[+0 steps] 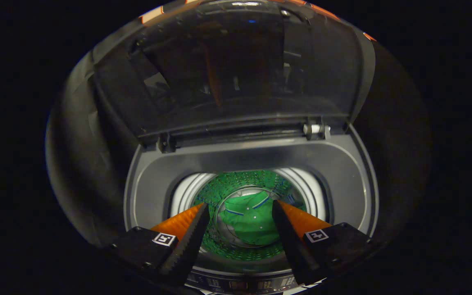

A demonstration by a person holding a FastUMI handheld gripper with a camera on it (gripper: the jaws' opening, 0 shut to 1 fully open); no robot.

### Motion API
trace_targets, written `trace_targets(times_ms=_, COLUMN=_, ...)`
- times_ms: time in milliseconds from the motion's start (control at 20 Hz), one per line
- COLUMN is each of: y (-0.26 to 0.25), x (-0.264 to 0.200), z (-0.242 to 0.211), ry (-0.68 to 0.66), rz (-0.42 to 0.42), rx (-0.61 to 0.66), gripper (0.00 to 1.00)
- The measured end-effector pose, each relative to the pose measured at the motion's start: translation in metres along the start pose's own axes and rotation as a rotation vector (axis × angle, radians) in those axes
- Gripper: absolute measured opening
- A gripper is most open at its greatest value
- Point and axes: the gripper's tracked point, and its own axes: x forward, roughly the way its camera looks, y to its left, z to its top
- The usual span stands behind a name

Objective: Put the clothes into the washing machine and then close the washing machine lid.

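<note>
A green shirt (250,223) with blue trim lies at the bottom of the washing machine's drum (236,182), whose shiny wall mirrors it in green. My gripper (241,209) hovers above the opening, open, with nothing between its fingers; the shirt shows in the gap between them, far below. The dark see-through lid (236,69) stands raised upright beyond the tub, hinged along the machine's back edge (240,133).
A grey top rim (150,180) rings the drum opening. The control panel (244,283) runs along the machine's near edge, under the fingers. The lid's white hinge piece (316,130) sits at the back right. The surroundings are dark.
</note>
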Motion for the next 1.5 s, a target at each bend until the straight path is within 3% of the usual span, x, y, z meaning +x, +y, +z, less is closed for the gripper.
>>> trace_targets(times_ms=300, y=0.017, x=-0.062, z=0.062, ry=-0.120, rz=0.030, rx=-0.054, gripper=0.99)
trace_targets(times_ms=1000, y=0.037, x=-0.137, z=0.233, ry=-0.415, rz=0.079, rx=-0.073, gripper=0.98)
trace_targets(times_ms=1200, y=0.029, x=-0.126, z=0.271, ry=-0.463, rz=0.045, rx=-0.078, gripper=0.98)
trace_targets(times_ms=1500, y=0.020, x=-0.097, z=0.272, ry=-0.435, rz=-0.011, rx=-0.094, gripper=0.99)
